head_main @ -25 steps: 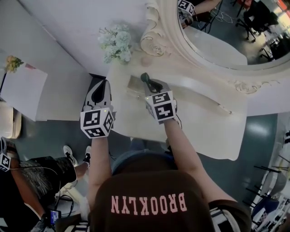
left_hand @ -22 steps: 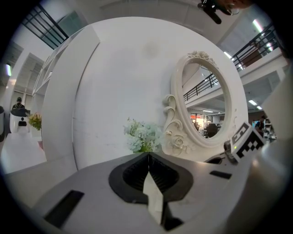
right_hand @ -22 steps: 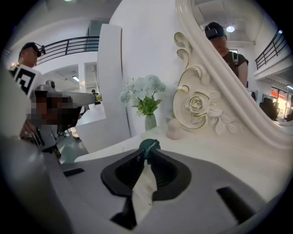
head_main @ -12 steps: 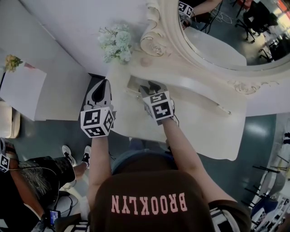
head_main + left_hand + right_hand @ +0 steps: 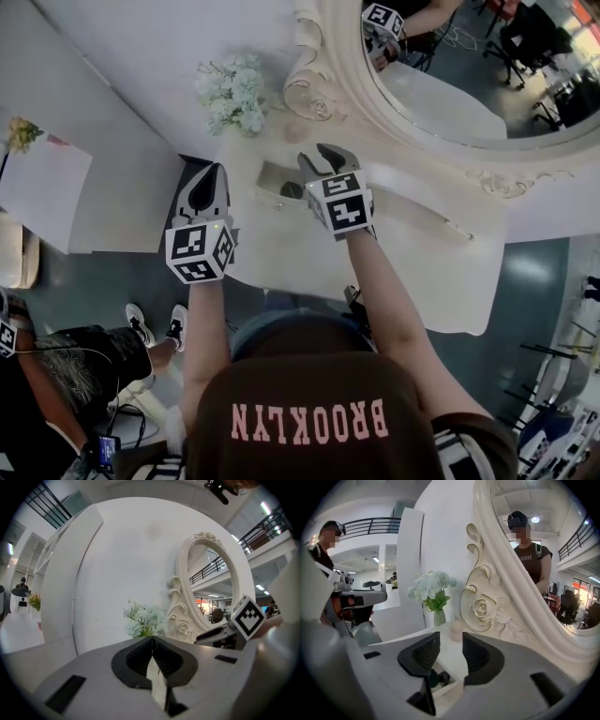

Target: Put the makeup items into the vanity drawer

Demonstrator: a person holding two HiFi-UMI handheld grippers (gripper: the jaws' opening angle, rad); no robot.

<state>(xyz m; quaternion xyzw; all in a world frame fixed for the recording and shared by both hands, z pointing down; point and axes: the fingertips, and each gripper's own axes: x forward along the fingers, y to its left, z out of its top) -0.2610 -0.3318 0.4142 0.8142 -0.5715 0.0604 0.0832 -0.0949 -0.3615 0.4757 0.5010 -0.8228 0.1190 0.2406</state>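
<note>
In the head view the left claw (image 5: 216,172) hovers beside the left edge of the white desk (image 5: 281,248), its jaws pressed together with nothing in them. The right claw (image 5: 322,157) hangs over the open drawer (image 5: 268,174) near the desk's back left corner; its jaws have just been opening and now stand apart, with nothing between them. A dark makeup item (image 5: 292,190) lies inside the drawer, just below and left of the right claw's tips. Pale flowers (image 5: 230,89) stand behind the drawer, and the carved oval mirror (image 5: 441,94) rises to their right. In the left gripper view the two dark ribbed pads meet in a closed line and hold nothing; beyond them are the flowers, the mirror frame and the right claw's marker cube. In the right gripper view the pads stand parted, and low in the gap the drawer shows. The makeup item looks here like two small pieces, one dark green and rounded, the other black, lying side by side in a pale compartment. A small pink round thing (image 5: 456,630) sits further back on the desk.
</note>
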